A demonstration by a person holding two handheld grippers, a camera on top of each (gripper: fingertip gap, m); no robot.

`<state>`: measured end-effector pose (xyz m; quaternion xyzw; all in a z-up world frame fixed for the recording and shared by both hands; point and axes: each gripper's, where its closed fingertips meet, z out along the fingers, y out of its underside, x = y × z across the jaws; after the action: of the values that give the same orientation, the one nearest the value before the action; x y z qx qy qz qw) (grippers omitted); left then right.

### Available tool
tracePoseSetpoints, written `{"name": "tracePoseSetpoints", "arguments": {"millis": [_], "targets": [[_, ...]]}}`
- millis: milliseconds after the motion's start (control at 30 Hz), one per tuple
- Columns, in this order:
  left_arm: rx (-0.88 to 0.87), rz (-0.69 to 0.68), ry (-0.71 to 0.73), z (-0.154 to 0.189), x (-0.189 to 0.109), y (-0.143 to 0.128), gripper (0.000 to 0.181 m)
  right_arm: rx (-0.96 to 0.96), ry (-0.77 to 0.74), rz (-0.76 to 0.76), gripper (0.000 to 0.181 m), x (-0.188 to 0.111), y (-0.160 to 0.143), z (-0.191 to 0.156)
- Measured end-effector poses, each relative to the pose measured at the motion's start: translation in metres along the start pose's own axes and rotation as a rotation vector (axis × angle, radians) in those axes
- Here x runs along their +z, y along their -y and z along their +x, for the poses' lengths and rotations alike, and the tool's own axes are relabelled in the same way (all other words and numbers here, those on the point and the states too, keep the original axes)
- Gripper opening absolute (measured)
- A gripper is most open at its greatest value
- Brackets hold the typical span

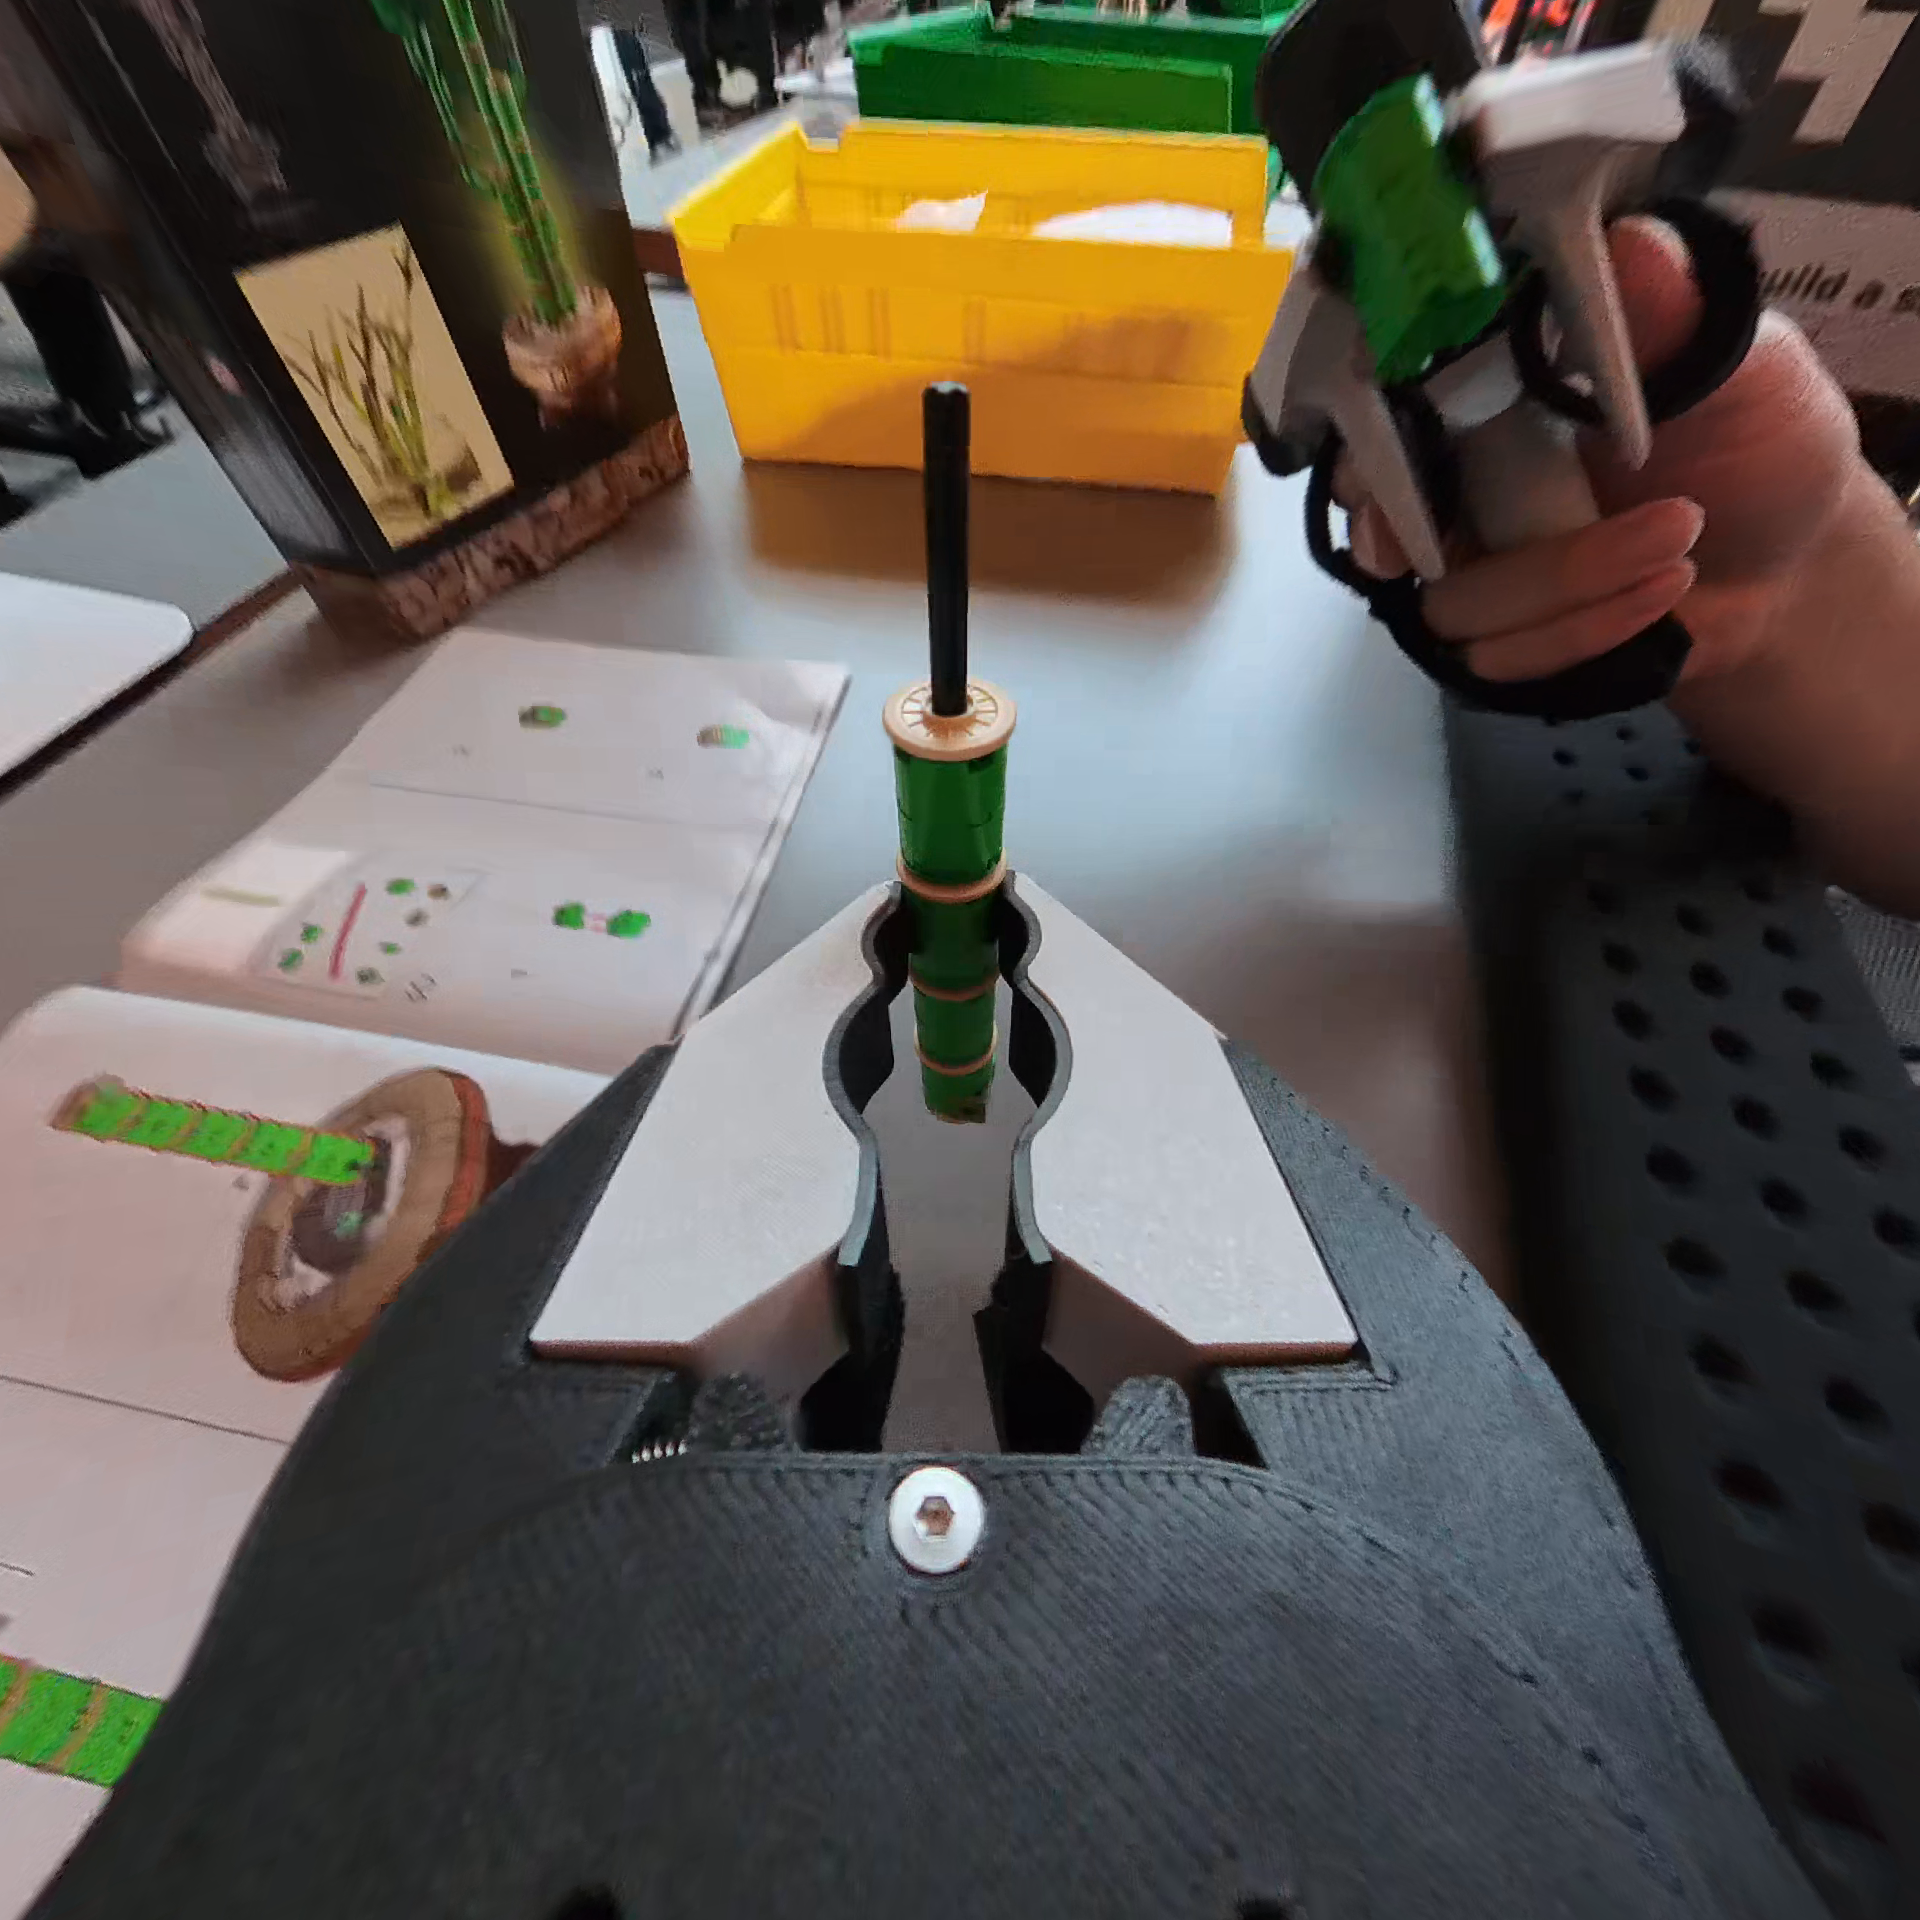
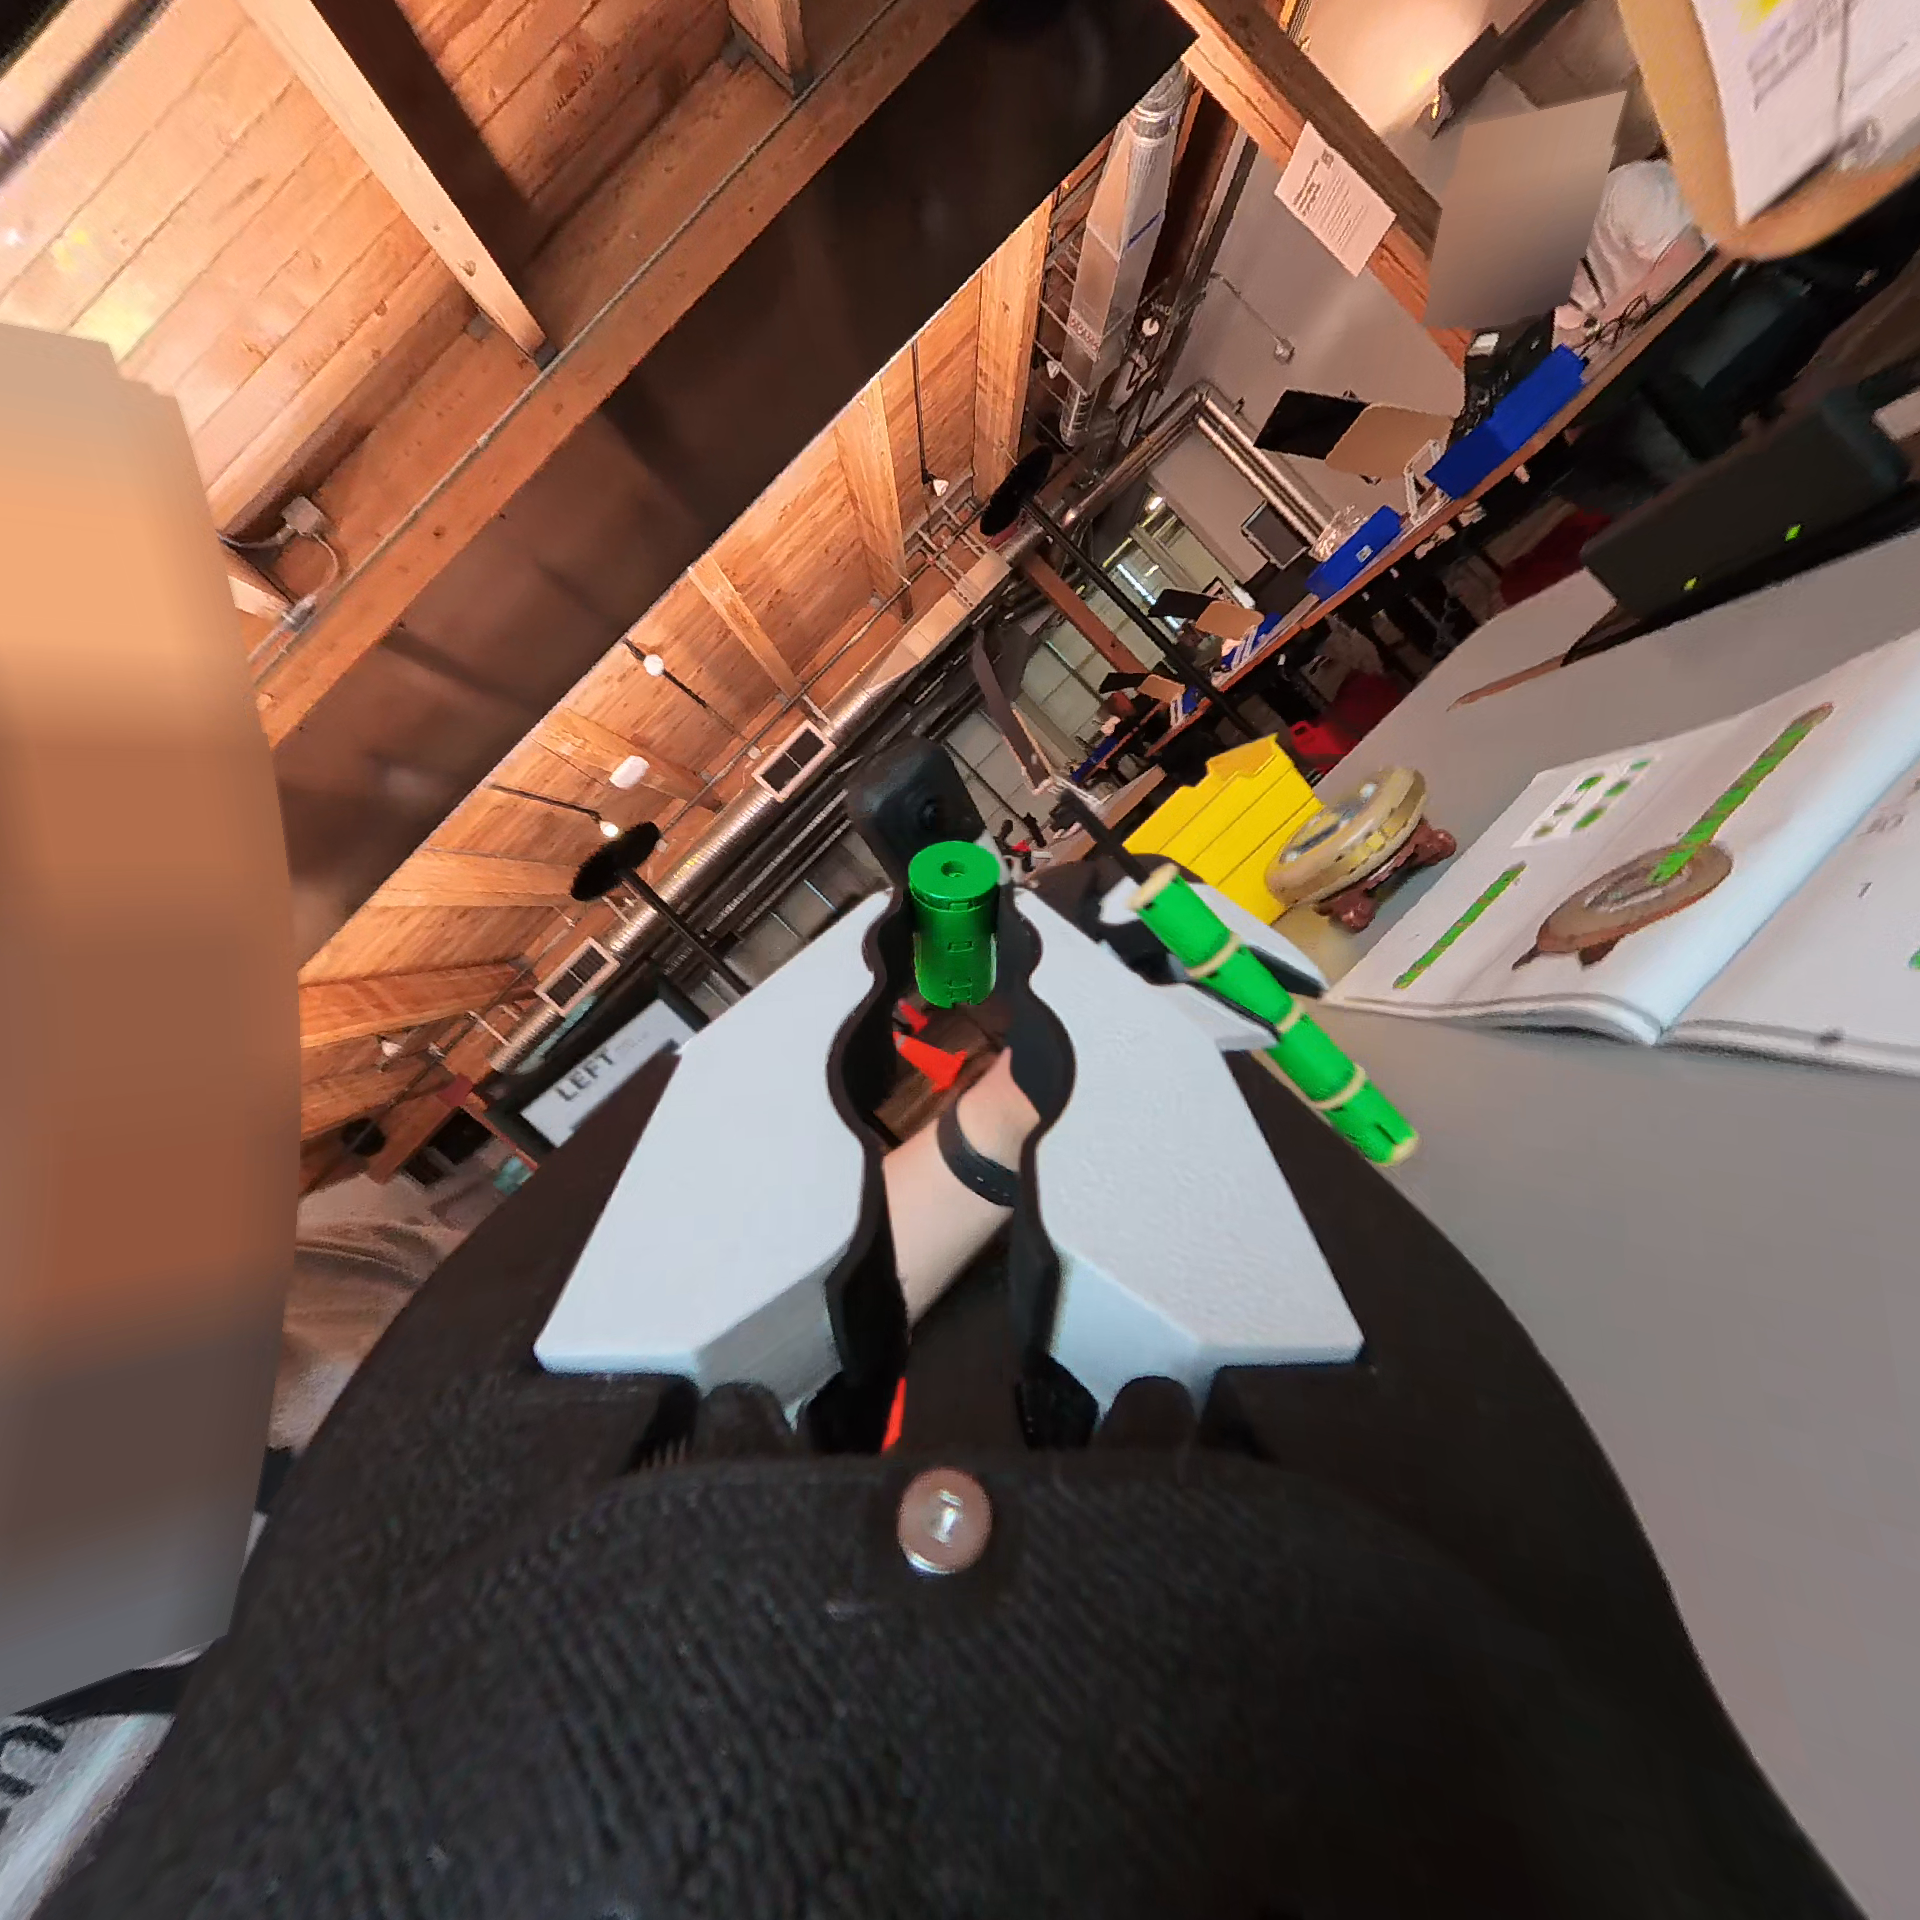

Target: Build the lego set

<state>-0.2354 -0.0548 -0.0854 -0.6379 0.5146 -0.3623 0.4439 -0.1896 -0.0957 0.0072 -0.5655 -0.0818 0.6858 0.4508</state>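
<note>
1. Your left gripper (image 1: 951, 971) is clenched on the bamboo stalk (image 1: 951, 914), a stack of green round pieces with tan rings between them, near the centre of the left wrist view. The stalk stands upright between the fingers, and its lower end shows in the gap behind the tips.
2. A thin black rod (image 1: 945, 551) rises from the tan disc on top of the stalk, up to the middle of the frame.
3. Your right gripper (image 2: 953, 940) is grasping a short green cylinder (image 2: 951, 925) at the fingertips, just above the centre of the right wrist view. Its end with a hole faces the camera.
4. In the left wrist view, this right gripper (image 1: 1423, 281) is in the upper right corner, blurred, held by your hand (image 1: 1714, 520), well apart from the rod.
5. The open instruction booklet (image 1: 468, 831) lies on the grey table (image 1: 1143, 623) at the left side of the frame.
6. A yellow bin (image 1: 987, 343) stands at the upper centre, with the product box (image 1: 364, 312) at the upper left.
7. In the right wrist view, a round tan base (image 2: 1351, 831) stands on the table at the right, beside the yellow bin.
</note>
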Motion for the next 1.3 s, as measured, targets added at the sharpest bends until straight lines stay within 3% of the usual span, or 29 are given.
{"name": "tracePoseSetpoints", "arguments": {"millis": [167, 300, 433, 600, 733, 1167, 1300], "targets": [[0.094, 0.040, -0.052, -0.004, -0.011, 0.060, 0.015, -0.290, 0.001, -0.061, 0.014, 0.025, 0.055, -0.053], [0.195, 0.087, 0.037, -0.014, -0.012, 0.081, 0.015, -0.755, -0.049, -0.218, 0.013, 0.059, 0.084, -0.092], [0.217, 0.144, 0.184, -0.025, -0.016, 0.063, 0.014, -1.234, -0.065, -0.433, 0.014, 0.096, 0.064, -0.095], [0.294, 0.161, 0.303, -0.030, -0.032, 0.050, 0.014, -1.664, 0.067, -0.531, 0.015, 0.126, 0.025, -0.084], [0.291, 0.146, 0.324, -0.037, -0.032, 0.038, 0.014, -1.706, 0.151, -0.548, 0.015, 0.131, 0.006, -0.082], [0.400, 0.217, 0.418, -0.039, -0.046, 0.052, 0.014, -1.791, 0.139, -0.627, 0.015, 0.128, -0.011, -0.069], [0.421, 0.228, 0.448, -0.039, -0.053, 0.058, 0.014, -1.676, 0.133, -0.581, 0.015, 0.132, -0.005, -0.072]]}}
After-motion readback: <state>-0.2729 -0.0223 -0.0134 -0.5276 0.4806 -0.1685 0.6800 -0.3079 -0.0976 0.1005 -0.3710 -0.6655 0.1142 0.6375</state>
